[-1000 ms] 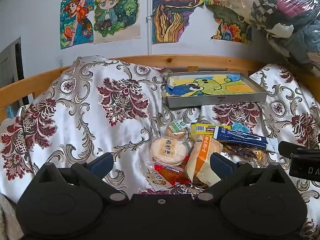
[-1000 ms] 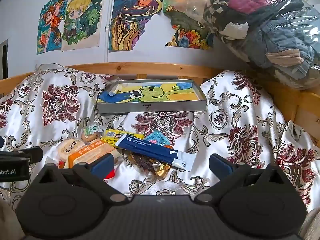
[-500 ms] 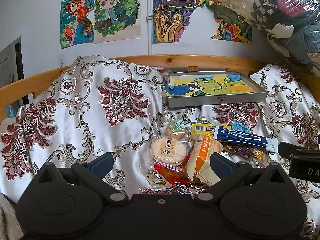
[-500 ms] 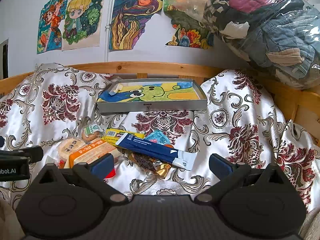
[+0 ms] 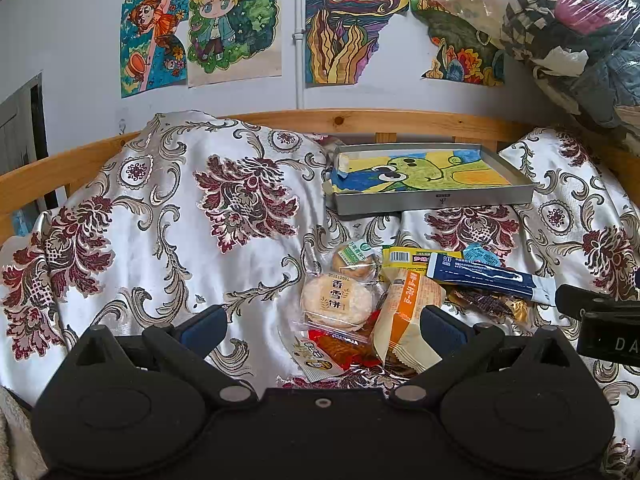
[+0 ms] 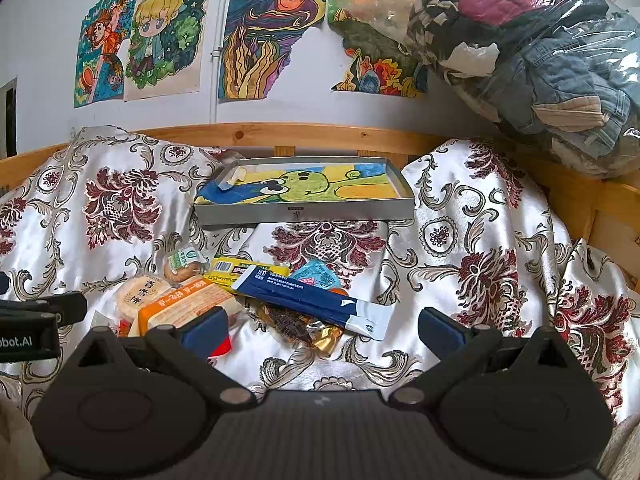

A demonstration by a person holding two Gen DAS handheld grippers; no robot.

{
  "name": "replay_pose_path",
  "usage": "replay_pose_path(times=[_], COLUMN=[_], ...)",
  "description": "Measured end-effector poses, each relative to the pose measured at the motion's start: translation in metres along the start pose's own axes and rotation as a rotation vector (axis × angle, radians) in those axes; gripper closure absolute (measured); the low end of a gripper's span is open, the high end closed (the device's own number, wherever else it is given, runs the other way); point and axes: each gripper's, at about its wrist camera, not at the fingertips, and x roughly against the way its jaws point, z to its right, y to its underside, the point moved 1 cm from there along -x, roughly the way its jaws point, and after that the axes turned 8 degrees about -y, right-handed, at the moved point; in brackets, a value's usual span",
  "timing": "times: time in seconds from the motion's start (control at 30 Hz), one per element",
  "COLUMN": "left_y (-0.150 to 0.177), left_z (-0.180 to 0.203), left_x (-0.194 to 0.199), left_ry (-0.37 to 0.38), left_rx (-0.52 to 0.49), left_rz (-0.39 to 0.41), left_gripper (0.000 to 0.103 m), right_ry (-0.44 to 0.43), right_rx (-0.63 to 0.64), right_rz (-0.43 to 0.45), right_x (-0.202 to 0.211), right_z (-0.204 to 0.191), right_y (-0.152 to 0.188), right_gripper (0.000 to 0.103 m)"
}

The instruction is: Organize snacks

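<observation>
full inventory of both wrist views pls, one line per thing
Metal tray: 1, grey, cartoon drawing inside, far side of the bedspread.
Long packet: 1, navy and white, atop the snack pile.
Bread packet: 1, orange and cream, pile front.
Rice cracker: 1, pale, round, pile left.
Small bun: 1, green label, behind the cracker.
Yellow packet: 1, under the navy one.
Bedspread: 1, white with maroon flowers.
Drawings: several, multicoloured, on the wall.
Clothes bag: 1, clear plastic, upper right.
Left hand-held gripper: open, empty.
Right hand-held gripper: open, empty.
</observation>
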Motion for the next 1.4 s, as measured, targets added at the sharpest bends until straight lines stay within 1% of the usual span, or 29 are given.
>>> replay_pose_path(times=[1.0, 1.23, 1.3, 1.4], left_y=[0.0003, 0.0061, 0.0067, 0.0073], left_z=[0.0001, 0.001, 0.0014, 0.0014], left_x=[0.0004, -0.002, -0.0026, -0.0088], left_ry=[0.0, 0.0, 0.002, 0.007], left_rx=[-0.003, -0.004, -0.006, -0.009], left_rz=[-0.005, -0.008, -0.012, -0.04], left_gripper=[0.001, 0.001, 0.001, 0.001], right_ry=[-0.006, -0.006, -0.001, 0.002], right_rx=[-0.005, -0.007, -0.01, -0.012], right_rz=[-0.014, -0.023, -0.036, -0.044], right_x=[-0.0007, -0.0011, -0.0023, -0.0041], right_z=[-0.0032, -0.0033, -0.0022, 0.0014], right_y=[0.005, 0.0047, 0.0032, -0.0007], right_gripper=[0.0, 0.0, 0.0, 0.0])
